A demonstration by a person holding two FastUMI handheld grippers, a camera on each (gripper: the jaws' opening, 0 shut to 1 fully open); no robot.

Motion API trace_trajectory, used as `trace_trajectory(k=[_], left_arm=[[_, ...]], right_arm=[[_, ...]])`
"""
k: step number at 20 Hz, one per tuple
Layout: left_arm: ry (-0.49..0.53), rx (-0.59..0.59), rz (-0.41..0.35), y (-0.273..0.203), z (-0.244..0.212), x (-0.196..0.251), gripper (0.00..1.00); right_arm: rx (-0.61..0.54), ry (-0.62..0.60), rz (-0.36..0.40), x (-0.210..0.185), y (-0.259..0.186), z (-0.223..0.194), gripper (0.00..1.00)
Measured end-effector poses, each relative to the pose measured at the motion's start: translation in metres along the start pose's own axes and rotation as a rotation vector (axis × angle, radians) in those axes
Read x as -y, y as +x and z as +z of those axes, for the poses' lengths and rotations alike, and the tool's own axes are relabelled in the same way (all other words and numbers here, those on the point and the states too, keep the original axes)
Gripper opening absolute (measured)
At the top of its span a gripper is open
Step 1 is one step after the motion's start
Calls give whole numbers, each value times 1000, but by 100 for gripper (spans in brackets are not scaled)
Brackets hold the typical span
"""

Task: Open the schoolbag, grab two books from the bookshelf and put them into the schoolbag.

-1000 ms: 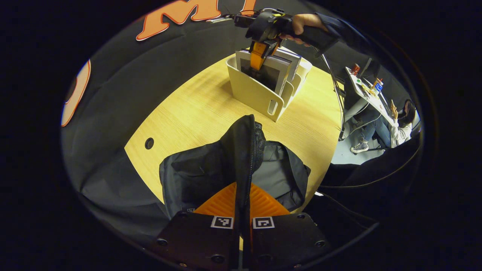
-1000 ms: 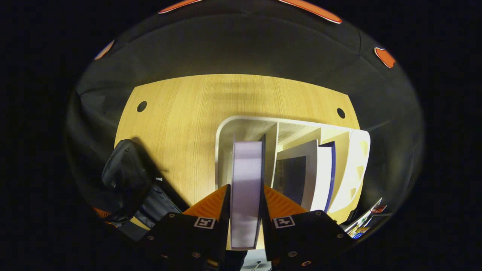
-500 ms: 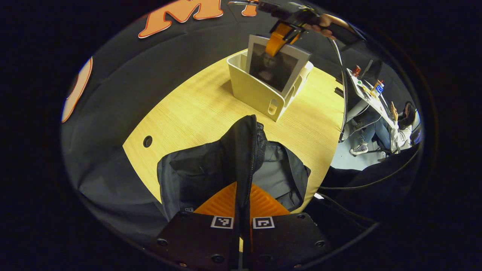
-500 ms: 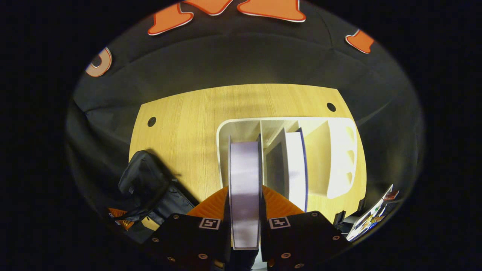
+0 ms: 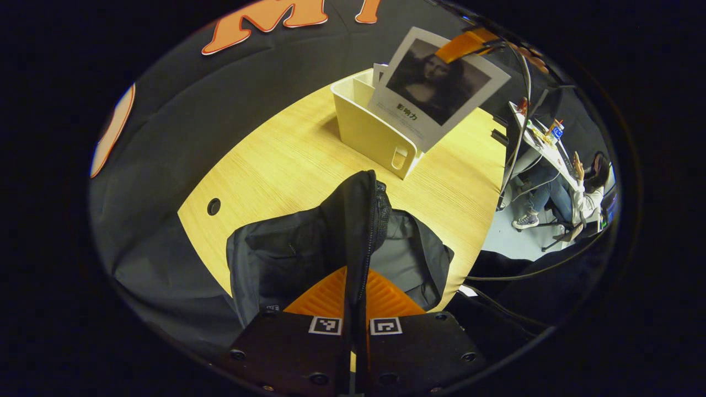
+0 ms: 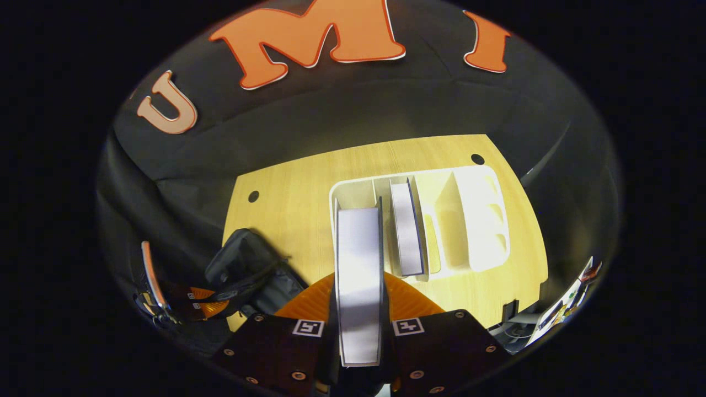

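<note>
My left gripper (image 5: 356,298) is shut on the raised flap (image 5: 361,220) of the black schoolbag (image 5: 281,256), holding it up at the table's near edge. The bag's mouth (image 5: 411,251) gapes to the flap's right. My right gripper (image 6: 358,309) is shut on a white book (image 6: 358,275), held above the cream bookshelf (image 6: 474,215). In the left gripper view the same book (image 5: 436,85) hangs clear above the bookshelf (image 5: 369,132), showing its portrait cover. A second book (image 6: 405,229) stands in a middle slot. The schoolbag (image 6: 248,273) lies at lower left in the right gripper view.
The wooden table (image 5: 287,160) has cable holes (image 5: 213,207) near its edges. A black cable (image 5: 518,138) hangs from the right gripper. Beyond the table's right edge a person (image 5: 584,187) sits at a desk. The left gripper (image 6: 187,298) shows beside the bag.
The right gripper has lifted the white book up out of the bookshelf's left slot and tilted it. The left gripper keeps holding the bag's flap in the same place.
</note>
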State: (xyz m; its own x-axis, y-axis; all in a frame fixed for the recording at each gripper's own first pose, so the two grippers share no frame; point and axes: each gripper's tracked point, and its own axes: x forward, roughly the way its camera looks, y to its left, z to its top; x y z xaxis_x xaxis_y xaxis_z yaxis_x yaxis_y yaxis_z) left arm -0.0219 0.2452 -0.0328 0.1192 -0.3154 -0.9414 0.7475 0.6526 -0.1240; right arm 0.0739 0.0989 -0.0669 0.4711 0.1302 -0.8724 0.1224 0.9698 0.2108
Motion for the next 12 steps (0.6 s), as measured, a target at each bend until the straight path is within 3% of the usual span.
trace_trajectory(k=[7, 12], left_arm=[[-27, 15, 28, -6, 1, 0, 5], [-47, 31, 37, -10, 1, -4, 5]], right_arm=[[79, 49, 117, -7, -37, -18, 29], [105, 130, 207, -16, -45, -55, 29]])
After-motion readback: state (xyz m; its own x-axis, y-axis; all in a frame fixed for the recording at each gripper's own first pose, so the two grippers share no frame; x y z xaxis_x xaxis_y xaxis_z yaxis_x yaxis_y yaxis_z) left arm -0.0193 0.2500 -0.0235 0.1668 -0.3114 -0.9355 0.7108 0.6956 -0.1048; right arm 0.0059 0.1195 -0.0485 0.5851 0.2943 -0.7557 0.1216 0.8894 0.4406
